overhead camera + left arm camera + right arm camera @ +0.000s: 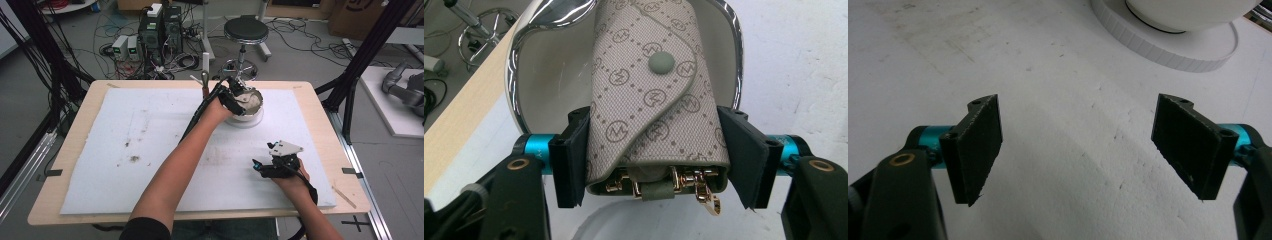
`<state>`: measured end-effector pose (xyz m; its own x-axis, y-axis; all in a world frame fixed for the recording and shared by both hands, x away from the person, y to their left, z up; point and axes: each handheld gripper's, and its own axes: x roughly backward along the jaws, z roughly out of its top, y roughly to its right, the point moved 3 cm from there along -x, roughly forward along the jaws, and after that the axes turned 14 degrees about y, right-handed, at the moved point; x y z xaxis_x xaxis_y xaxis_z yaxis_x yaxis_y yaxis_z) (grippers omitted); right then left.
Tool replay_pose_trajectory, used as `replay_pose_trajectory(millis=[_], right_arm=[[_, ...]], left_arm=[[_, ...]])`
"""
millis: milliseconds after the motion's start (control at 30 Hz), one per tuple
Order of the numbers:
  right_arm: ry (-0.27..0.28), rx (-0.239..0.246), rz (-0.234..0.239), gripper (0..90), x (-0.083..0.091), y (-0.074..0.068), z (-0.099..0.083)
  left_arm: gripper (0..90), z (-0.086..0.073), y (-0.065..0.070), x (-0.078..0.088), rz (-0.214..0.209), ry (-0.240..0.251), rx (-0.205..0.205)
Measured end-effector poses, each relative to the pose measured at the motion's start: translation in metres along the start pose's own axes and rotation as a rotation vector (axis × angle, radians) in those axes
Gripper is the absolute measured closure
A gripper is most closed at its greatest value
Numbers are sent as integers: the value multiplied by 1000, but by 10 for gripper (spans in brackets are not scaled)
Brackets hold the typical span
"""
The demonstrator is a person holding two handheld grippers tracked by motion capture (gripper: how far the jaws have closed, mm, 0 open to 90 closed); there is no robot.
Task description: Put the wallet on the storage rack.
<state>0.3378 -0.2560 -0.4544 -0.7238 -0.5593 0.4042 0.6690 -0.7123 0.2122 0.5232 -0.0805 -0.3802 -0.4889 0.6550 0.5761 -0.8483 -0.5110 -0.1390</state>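
Observation:
A beige monogrammed key pouch (649,100) with a round snap button and gold clasps at its near end sits between the pads of my left gripper (656,155), which is shut on its sides. The pouch hangs over the mouth of a white bowl with a chrome rim (514,75). In the high view my left gripper (235,95) is at the bowl (250,111), far centre of the mat. My right gripper (265,167) rests low at the near right. Its jaws stand wide open with nothing between them (1075,145), and the bowl's round white base (1173,50) lies ahead of it.
A white foam mat (125,150) with dark smudges covers the wooden table (75,130). A small metal post (205,82) stands just left of the bowl. Beyond the table are a stool (246,30), computer boxes (160,27) and cables on the floor.

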Motion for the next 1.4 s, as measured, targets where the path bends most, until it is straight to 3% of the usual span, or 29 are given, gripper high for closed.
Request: replay_pose_trajectory(millis=[167,267,367,500,700,767,867,1033,1133,1400], right_arm=[[-5,3,-2,208,0,0,0],[-3,5,-3,209,0,0,0],[-1,12,-2,208,0,0,0],[-6,7,-4,209,0,-1,0],[-6,14,-8,209,-1,-1,0],[-7,12,-7,209,-1,-1,0],[-4,12,-11,209,-1,-1,1],[-8,10,-9,209,-3,-2,2],[-3,9,-12,209,-5,-3,4],[6,8,-10,209,-7,-2,6]], left_arm=[[304,1,3,-2,14,9,1],[300,4,2,1,27,34,2],[241,6,0,7,37,67,15],[236,4,-1,19,35,80,29],[225,-1,2,52,15,180,49],[223,-3,2,57,5,192,50],[220,-15,3,75,-16,246,65],[219,-44,2,107,-14,283,93],[218,-60,1,127,20,298,85],[204,-105,0,172,82,340,118]])
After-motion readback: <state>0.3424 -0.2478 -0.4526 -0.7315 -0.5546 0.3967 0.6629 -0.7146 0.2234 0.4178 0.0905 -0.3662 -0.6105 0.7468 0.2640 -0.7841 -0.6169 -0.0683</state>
